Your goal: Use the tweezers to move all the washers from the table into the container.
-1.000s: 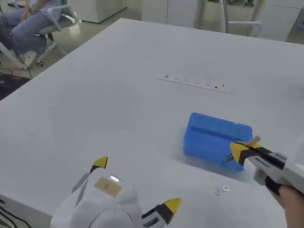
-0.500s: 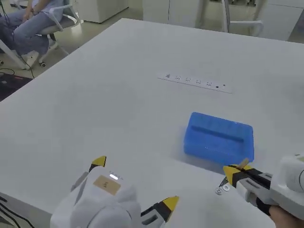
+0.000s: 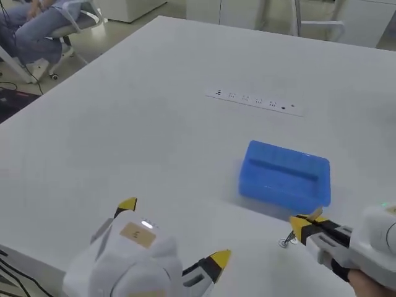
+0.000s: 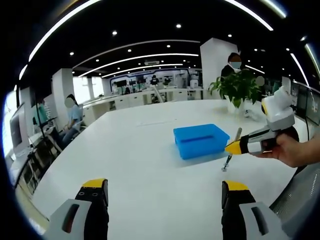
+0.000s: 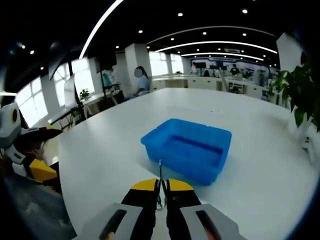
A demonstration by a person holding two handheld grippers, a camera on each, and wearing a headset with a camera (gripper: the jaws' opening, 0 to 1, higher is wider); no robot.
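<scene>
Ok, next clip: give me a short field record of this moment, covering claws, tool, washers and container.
left claw: open, holding nothing
right claw: shut on thin metal tweezers, whose tips point down at the white table
small metal washer: on the table at the tweezers' tips; whether it is pinched, and how many there are, is too small to tell
blue plastic container: just beyond the right claw; contents cannot be made out
white power strip: farther back on the table

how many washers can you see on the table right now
1 clearly: a washer on the table at the tip of the tweezers, near the blue container. More may be hidden under the right gripper.
</scene>
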